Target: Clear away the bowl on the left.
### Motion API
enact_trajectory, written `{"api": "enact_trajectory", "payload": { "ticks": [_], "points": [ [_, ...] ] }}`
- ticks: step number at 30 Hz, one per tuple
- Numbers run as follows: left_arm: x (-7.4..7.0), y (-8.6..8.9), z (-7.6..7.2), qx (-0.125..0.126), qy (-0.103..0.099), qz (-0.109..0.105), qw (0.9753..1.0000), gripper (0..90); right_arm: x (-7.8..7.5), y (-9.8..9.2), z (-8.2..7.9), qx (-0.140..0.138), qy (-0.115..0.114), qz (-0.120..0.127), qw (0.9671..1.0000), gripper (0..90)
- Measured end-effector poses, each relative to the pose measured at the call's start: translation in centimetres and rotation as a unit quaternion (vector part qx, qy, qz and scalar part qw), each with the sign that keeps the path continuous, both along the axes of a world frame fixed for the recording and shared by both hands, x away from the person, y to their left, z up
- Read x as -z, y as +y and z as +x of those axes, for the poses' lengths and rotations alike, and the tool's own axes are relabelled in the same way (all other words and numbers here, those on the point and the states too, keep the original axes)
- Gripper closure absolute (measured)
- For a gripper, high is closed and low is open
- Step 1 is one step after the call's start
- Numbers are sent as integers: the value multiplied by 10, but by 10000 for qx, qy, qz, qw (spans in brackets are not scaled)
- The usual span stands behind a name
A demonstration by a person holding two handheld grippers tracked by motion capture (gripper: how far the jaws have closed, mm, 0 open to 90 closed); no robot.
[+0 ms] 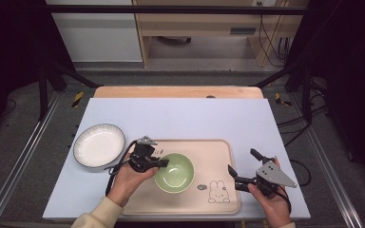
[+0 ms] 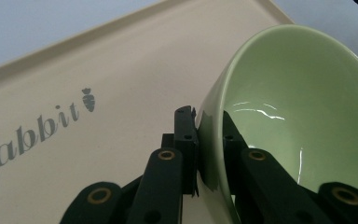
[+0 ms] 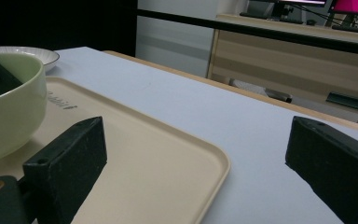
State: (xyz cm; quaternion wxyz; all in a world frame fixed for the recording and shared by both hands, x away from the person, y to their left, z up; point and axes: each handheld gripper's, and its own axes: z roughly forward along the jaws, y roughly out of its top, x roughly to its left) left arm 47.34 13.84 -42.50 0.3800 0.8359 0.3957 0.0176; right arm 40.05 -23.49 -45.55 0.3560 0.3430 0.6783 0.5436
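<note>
Green bowl (image 2: 303,107): glazed, rigid, slippery, breakable. Left gripper (image 2: 209,135) clamps rim wall; right gripper (image 3: 191,177) released, idle beside tray (image 3: 168,158).

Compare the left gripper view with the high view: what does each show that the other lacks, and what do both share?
Left gripper view alone: the fingers pinching the green bowl wall, one inside, one outside, and the legible word Rabbit.
High view alone: the white plate on the blue mat, the rabbit drawing, and the right gripper, open.
Both: bowl, beige tray and left gripper.
</note>
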Motion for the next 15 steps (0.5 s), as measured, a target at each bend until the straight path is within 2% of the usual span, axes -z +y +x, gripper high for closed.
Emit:
{"api": "enact_trajectory", "payload": {
  "ticks": [7, 15],
  "points": [
    [6, -4, 3, -23, 95, -8, 10000, 828, 0, -1, 0, 18, -2, -1, 10000, 54],
    [8, -6, 3, 21, 93, 45, 9999, 828, 0, 0, 0, 6, -5, -2, 10000, 53]
  ]
}}
